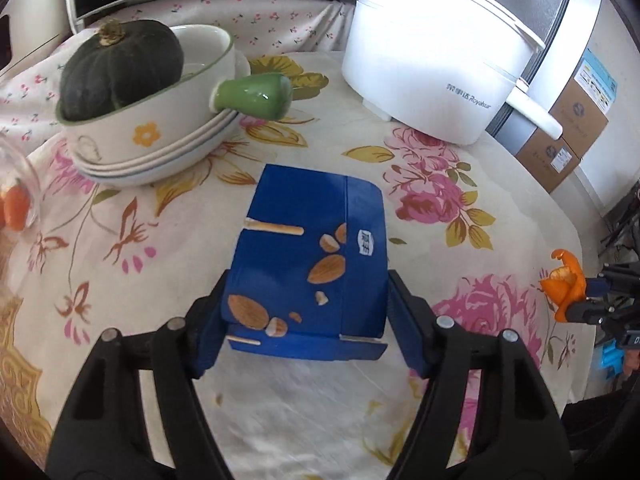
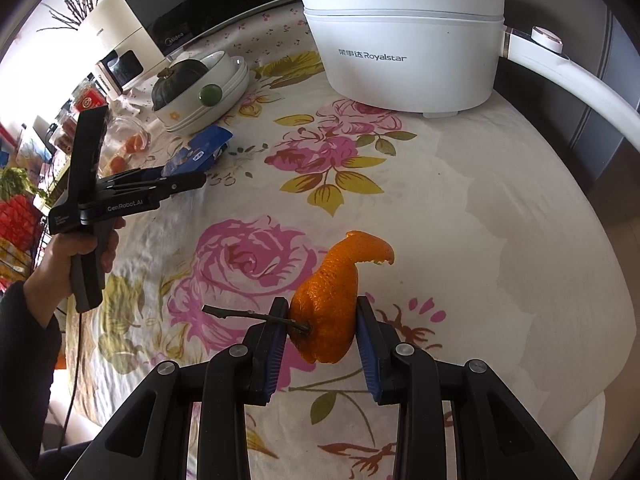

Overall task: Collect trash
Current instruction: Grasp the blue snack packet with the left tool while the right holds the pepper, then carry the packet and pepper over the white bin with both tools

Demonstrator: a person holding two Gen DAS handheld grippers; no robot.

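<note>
Left gripper (image 1: 306,316): fingers about half open, closed on the near end of the blue snack box (image 1: 308,264), pads flat against both side walls; most of the box sticks out past the fingertips, over the flowered tablecloth (image 1: 120,240). Right gripper (image 2: 322,332): fingers narrow, pinching the orange peel (image 2: 332,300) between the pads, its curl rising beyond the tips, stem poking out past the left pad. Judgement: box is thin card, so keep squeeze light and lift straight, or the walls buckle and it pivots out. Keep it tilted away from the stacked bowls (image 1: 160,136) with the squash (image 1: 120,68) ahead-left of the tips and the white cooker (image 1: 432,64) ahead-right. Peel grip looks shallow, so no fast swings. Can't tell: whether the box is off the cloth, whether it's empty, and where the bin is, as none is in view.
</note>
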